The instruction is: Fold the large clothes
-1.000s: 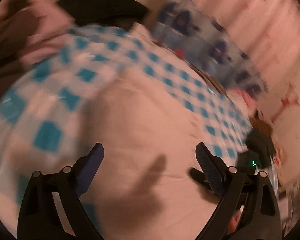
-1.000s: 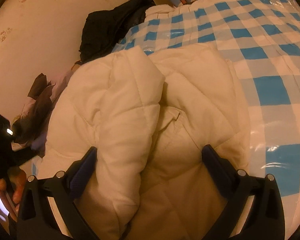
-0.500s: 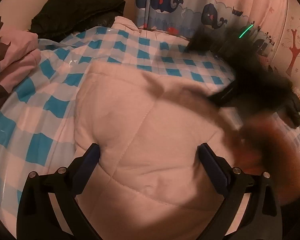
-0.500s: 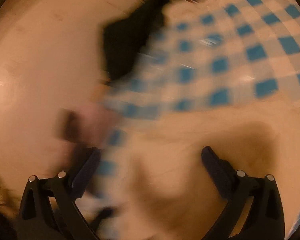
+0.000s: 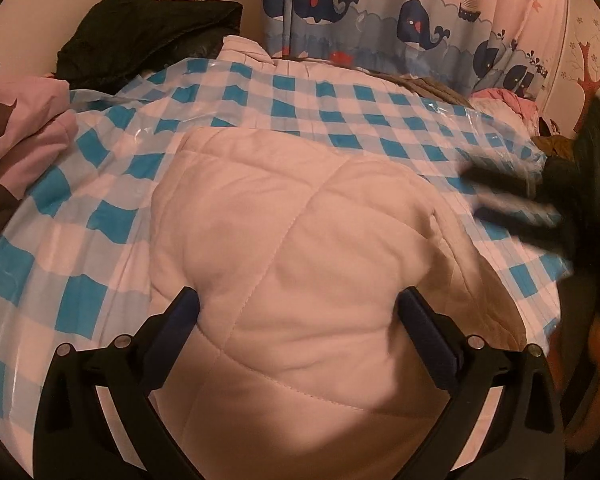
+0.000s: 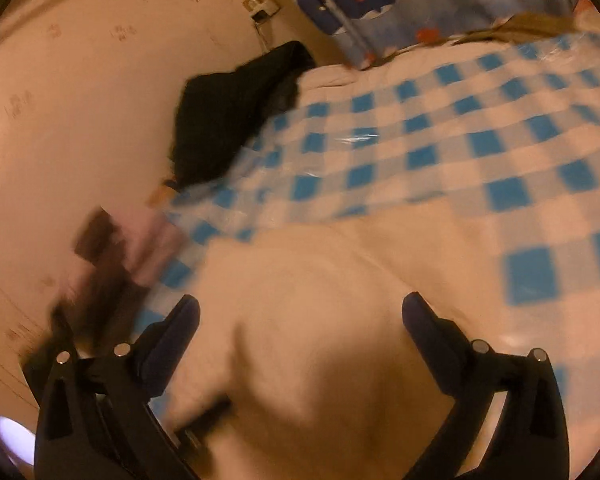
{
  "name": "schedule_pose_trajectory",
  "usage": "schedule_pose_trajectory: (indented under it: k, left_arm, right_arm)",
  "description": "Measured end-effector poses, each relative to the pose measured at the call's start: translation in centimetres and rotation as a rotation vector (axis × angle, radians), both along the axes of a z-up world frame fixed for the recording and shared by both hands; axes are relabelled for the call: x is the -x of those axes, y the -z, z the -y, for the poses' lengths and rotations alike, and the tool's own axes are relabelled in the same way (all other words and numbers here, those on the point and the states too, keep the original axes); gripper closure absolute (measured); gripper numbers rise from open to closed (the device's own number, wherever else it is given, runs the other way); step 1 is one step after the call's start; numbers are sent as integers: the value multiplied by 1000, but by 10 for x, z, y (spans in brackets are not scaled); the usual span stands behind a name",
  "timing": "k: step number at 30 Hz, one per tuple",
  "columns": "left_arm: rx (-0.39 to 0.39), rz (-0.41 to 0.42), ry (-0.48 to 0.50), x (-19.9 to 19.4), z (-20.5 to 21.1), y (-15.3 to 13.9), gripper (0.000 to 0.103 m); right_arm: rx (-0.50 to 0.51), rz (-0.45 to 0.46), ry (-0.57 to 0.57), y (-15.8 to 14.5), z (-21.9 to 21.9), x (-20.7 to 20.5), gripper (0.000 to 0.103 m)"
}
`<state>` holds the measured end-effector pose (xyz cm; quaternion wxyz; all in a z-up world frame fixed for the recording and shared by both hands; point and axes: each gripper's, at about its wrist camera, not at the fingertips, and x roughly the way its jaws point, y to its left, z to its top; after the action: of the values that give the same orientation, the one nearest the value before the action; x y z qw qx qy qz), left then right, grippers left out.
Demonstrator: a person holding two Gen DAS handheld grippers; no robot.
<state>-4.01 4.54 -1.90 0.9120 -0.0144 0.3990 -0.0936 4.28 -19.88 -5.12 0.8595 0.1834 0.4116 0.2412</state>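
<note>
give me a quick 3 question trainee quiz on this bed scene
1. True or false: the cream quilted coat lies on the blue checked sheet.
2. Which garment is heaped by the wall near the socket? A black B red C green
3. Fill in: the curtain is printed with ____.

Key: 1 true; 2 A, the black garment; 3 whales

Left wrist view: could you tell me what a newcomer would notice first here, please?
A puffy cream quilted jacket lies folded in the middle, on a blue-and-white checked sheet. Behind it hangs a whale-print curtain, and a black garment is heaped at upper left.
</note>
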Motion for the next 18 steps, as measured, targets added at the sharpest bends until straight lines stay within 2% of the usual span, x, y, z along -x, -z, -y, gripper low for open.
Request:
schedule_pose_trajectory:
  k: [2,3,6,10,12,13,15,18]
  left_arm:
    - [-7,-1,4,0,1,0,8]
    - [-19,-2,10,0,3,1,8]
    - [-53,12,8,1,8,1,8]
    - [-14,4,1,-1,1,0,8]
    - [-20,5,1,0,1,0,8]
    - [-31,5,7,-1,2,0,8]
    - [-56,14,10,2,7,0,8]
    - [-56,16,10,2,6,1,8]
  right_arm:
    - [128,-82,-43,27,-7,2,6]
    - [109,-80,-53,37,-5,4,6]
    - [128,-89,-40,29,-2,3,6]
    - [184,6,-24,8,-1,33,6]
    - [211,-39,-41,24,2,38,6]
    - [167,-72,-46,37,8,38,6]
    - [111,-101,-43,44,15,38,6]
    - [130,-102,-47,41,13,38,6]
